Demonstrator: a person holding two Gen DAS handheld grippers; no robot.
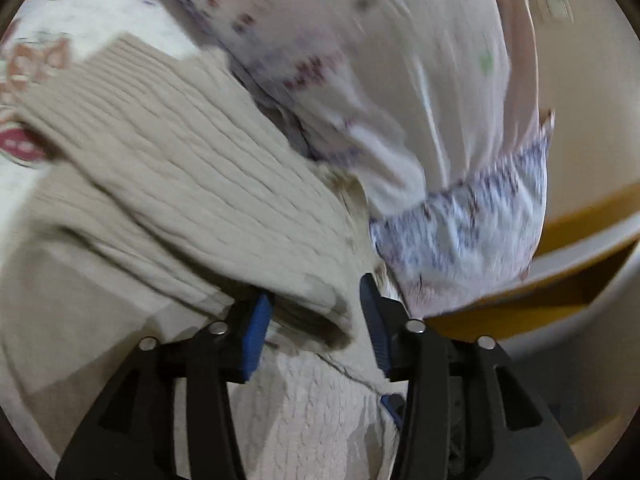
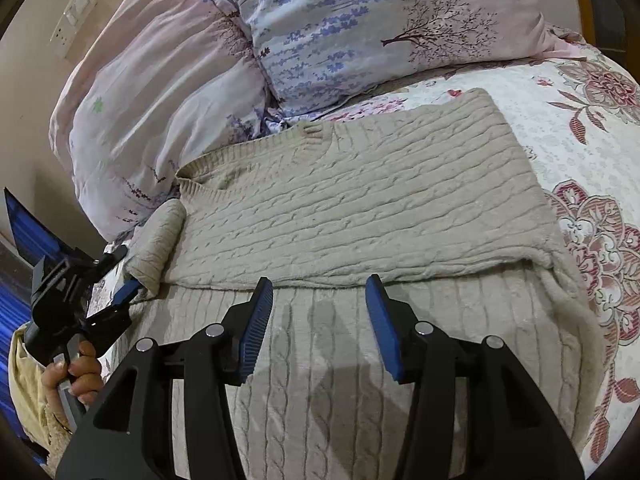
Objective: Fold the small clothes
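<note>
The beige cable-knit sweater [image 2: 360,208] lies on the bed [image 2: 592,128], on a floral bedspread, just in front of two patterned pillows [image 2: 320,32]. It is part-folded: the upper portion is doubled over the lower one, with the fold edge running across just ahead of the right gripper [image 2: 320,316]. A rolled sleeve or side portion [image 2: 160,240] sits bunched at the left edge of the garment and is not yet laid flat.

The right gripper hovers above the lower layer of knit. Its blue fingers [image 2: 256,332] stand apart with nothing between them; only bare fabric shows beneath.

The left gripper [image 1: 316,320] is at that bunched left edge. Its view is motion-blurred. Its fingers [image 1: 256,332] stand apart, with a thick fold of knit lying in the gap. The pads do not appear to press it, so I judge this a release, not a grip. A hand [image 2: 76,372] holds its handle in the right wrist view.

Judgement: roughly midway. One fold is down. The left roll needs tucking and smoothing, and a further fold is probably needed to make a compact bundle. No other garments are visible.
</note>
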